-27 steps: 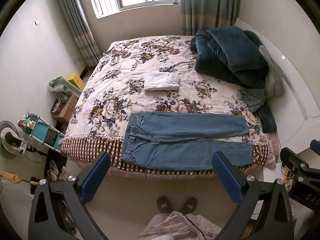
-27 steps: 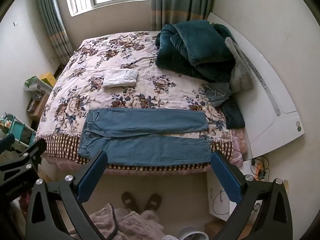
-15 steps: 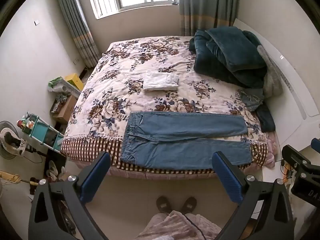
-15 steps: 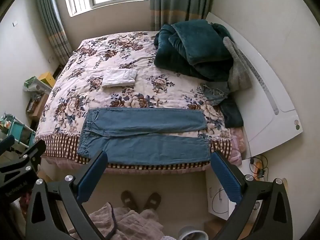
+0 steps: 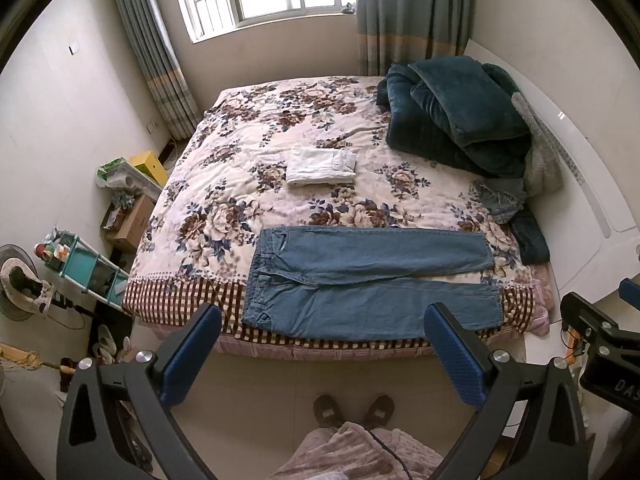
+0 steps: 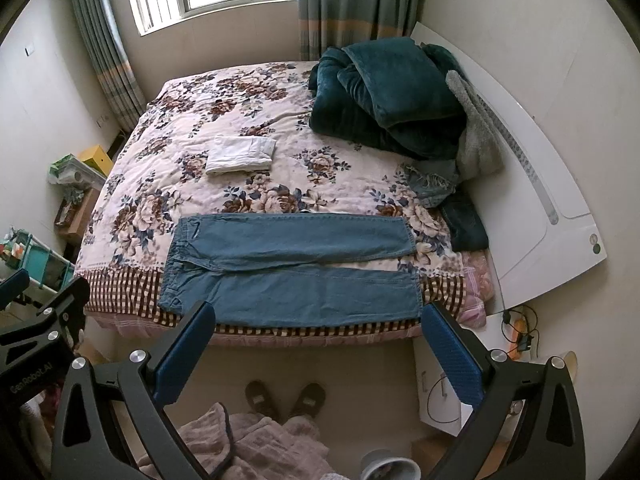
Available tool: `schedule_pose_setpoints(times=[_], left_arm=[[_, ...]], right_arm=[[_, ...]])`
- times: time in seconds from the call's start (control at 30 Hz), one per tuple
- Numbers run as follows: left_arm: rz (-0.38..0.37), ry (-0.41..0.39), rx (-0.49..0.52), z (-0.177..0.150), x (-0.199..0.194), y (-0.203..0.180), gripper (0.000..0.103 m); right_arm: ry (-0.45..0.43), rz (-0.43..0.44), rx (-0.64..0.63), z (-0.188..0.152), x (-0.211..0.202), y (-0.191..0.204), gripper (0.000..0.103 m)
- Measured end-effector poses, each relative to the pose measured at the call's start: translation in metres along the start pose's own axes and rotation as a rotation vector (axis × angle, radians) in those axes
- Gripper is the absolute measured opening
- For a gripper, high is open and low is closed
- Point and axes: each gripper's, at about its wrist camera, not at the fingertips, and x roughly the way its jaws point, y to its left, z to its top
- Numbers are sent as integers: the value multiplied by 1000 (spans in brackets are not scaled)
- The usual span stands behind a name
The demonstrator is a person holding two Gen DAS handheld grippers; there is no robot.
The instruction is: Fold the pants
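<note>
Blue jeans (image 5: 368, 280) lie flat on the near edge of the floral bed, waist to the left, both legs stretched to the right; they also show in the right wrist view (image 6: 288, 268). My left gripper (image 5: 320, 344) is open and empty, held high above the floor in front of the bed. My right gripper (image 6: 316, 344) is open and empty too, at about the same height, well short of the jeans. The right gripper's body shows at the right edge of the left wrist view.
A folded white garment (image 5: 320, 166) lies mid-bed. A dark teal blanket pile (image 5: 456, 112) and more clothes (image 5: 516, 216) sit at the right by the white headboard (image 5: 592, 184). A shelf cart (image 5: 80, 268) and boxes stand left of the bed. The person's slippers (image 5: 352, 410) are on the floor below.
Both grippers have drifted slightly; the bed and jeans sit a touch higher in the views. The jeans have not moved and both grippers stay open.
</note>
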Motion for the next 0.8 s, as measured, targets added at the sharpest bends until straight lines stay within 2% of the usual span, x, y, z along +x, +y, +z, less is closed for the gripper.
schedule_pose_setpoints(times=[0.03, 0.33, 0.57, 0.8], left_arm=[[1, 0, 0, 5, 0, -10, 103], [-2, -6, -1, 3, -1, -8, 103], [0, -13, -3, 18, -18, -27, 103], [-3, -17, -6, 13, -18, -22, 103]], right_arm=[[1, 1, 0, 1, -1, 0, 103], [1, 3, -1, 2, -5, -1, 103], [-4, 6, 0, 1, -6, -1, 103], [-8, 2, -2, 3, -12, 1, 103]])
